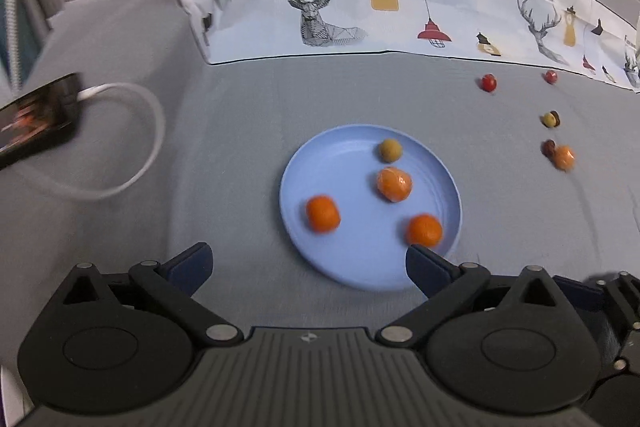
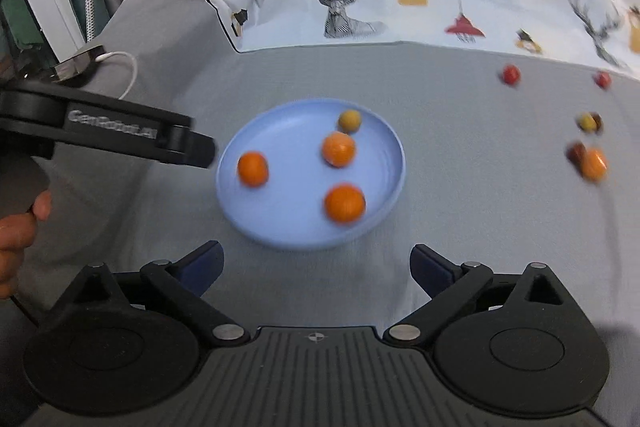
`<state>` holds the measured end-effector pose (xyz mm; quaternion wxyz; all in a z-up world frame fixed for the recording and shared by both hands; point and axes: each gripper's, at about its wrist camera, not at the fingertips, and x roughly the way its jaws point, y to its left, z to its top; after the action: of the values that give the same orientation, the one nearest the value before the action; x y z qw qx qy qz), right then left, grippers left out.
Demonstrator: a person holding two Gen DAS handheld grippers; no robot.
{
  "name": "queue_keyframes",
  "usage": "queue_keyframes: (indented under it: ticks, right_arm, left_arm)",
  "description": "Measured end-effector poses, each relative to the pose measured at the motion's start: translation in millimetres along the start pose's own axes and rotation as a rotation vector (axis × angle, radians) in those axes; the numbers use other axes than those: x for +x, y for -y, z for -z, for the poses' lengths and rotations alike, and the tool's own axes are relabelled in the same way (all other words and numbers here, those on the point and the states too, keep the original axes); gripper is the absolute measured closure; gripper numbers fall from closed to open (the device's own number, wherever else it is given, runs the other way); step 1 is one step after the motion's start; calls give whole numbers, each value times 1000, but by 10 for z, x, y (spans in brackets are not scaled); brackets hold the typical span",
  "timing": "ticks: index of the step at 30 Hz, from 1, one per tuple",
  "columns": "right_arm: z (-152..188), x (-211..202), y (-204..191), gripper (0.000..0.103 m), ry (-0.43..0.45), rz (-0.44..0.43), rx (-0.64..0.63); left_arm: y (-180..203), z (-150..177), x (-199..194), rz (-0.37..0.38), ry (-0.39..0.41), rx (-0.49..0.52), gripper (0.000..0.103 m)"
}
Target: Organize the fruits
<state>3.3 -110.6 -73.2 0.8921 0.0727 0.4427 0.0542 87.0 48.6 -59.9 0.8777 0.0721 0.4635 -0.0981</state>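
A light blue plate (image 1: 348, 267) lies on the grey cloth and holds three oranges (image 1: 323, 213) and a small tan fruit (image 1: 390, 150). It also shows in the right wrist view (image 2: 288, 227). To the right on the cloth lie two red fruits (image 1: 488, 82), a yellow-brown fruit (image 1: 551, 119) and an orange (image 1: 564, 157) beside a dark fruit. My left gripper (image 1: 308, 265) is open and empty over the plate's near edge. My right gripper (image 2: 318, 265) is open and empty, just short of the plate. The left gripper's finger (image 2: 188, 147) shows at the left, beside the plate.
A phone (image 1: 36, 117) with a white cable (image 1: 152, 143) lies at the left on a raised grey cushion. A printed deer-pattern cloth (image 1: 320, 7) rises behind the grey surface. A hand (image 2: 16, 239) holds the left gripper.
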Motion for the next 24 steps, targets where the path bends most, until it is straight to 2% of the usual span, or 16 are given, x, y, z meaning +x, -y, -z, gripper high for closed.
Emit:
queue_keyframes:
  ticks: [4, 8, 14, 24]
  right_arm:
    - [202, -358, -70, 3, 34, 30, -4]
    - [254, -660, -140, 3, 99, 57, -21]
    - [390, -1052, -207, 1, 184, 70, -53]
    - [511, -1331, -240, 1, 240, 63, -31]
  left_arm:
    - [-46, 278, -316, -11, -6, -23, 0]
    - [-101, 442, -543, -20, -10, -56, 0]
    - [-124, 614, -923, -22, 65, -111, 0]
    - [-100, 790, -1313, -47, 132, -122, 0]
